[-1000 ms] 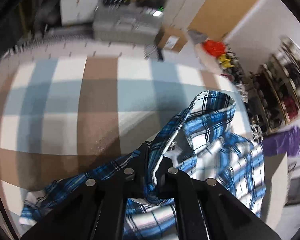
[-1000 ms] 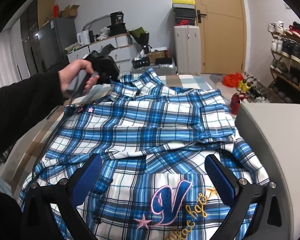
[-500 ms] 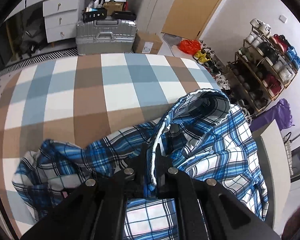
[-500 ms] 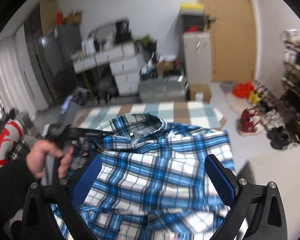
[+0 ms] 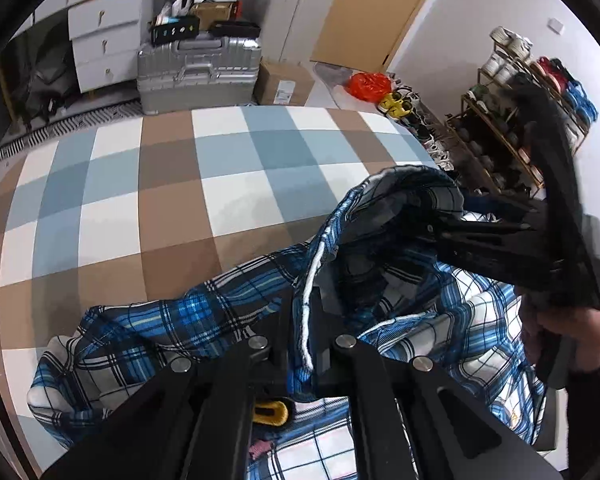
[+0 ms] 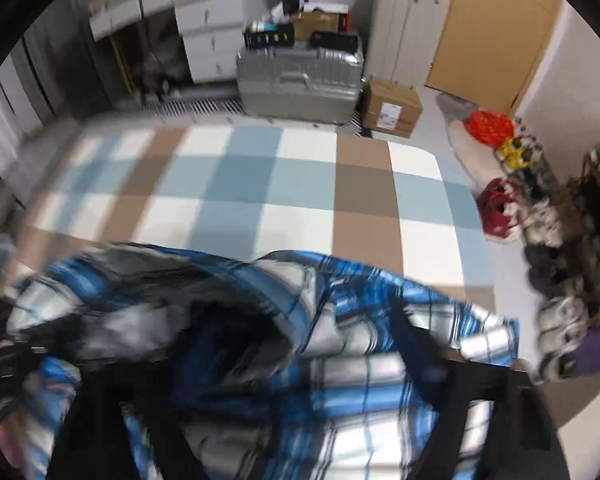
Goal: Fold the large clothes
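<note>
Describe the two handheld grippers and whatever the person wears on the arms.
The left gripper is matte black, with flat angular linkage arms joined by silver round pivot bolts. The right gripper is likewise black, on a black handle. The right hand emerges from a dark sleeve.

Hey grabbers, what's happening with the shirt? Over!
Left gripper shut on shirt edge. Right gripper closing around collar. Shirt bunched on bed. Nothing blocking.

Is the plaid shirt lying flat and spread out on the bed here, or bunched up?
Bunched up. The plaid shirt is rumpled, its edge pinched in the shut left gripper and lifted off the checked bed cover.
</note>
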`<control>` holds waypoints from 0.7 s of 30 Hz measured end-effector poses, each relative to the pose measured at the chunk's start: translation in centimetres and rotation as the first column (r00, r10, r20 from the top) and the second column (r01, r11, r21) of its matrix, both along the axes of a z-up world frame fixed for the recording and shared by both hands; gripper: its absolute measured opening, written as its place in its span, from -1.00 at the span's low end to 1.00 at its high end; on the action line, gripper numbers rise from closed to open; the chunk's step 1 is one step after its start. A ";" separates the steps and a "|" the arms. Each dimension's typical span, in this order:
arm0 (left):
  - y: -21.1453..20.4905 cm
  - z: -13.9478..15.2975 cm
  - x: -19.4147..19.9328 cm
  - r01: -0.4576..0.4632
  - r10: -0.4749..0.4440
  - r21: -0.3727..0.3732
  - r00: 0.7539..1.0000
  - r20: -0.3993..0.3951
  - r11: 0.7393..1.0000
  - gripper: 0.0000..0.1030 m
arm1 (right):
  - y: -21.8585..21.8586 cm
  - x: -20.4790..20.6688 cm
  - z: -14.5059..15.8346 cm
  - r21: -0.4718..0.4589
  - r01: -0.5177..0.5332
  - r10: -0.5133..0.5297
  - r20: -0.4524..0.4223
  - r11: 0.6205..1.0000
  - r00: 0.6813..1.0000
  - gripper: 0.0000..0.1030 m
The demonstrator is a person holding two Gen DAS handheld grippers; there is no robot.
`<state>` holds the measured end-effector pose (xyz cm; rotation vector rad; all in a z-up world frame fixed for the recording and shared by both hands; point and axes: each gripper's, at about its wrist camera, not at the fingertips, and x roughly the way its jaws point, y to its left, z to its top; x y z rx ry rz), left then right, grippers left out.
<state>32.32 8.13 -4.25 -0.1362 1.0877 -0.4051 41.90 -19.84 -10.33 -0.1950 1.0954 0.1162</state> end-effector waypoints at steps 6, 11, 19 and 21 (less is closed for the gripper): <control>1.6 3.2 -1.2 -0.065 0.066 -0.054 0.998 0.015 0.996 -1.00 | 0.0 -2.0 2.4 0.008 -0.005 0.005 0.092 1.000 0.996 -0.95; 0.9 7.4 -7.2 -0.038 0.044 -0.044 0.991 0.124 0.998 -1.00 | -0.1 -8.1 8.2 0.006 -0.050 0.047 0.239 0.999 0.970 -0.95; -1.9 9.0 -18.7 0.006 0.006 -0.043 0.966 0.259 0.999 -1.00 | -2.3 -20.5 12.0 0.084 -0.072 0.034 0.379 0.994 0.925 -0.95; -2.2 8.1 -21.0 -0.002 0.017 -0.059 0.964 0.264 0.998 -1.00 | -2.7 -23.3 11.2 0.110 -0.065 0.016 0.393 0.992 0.919 -0.95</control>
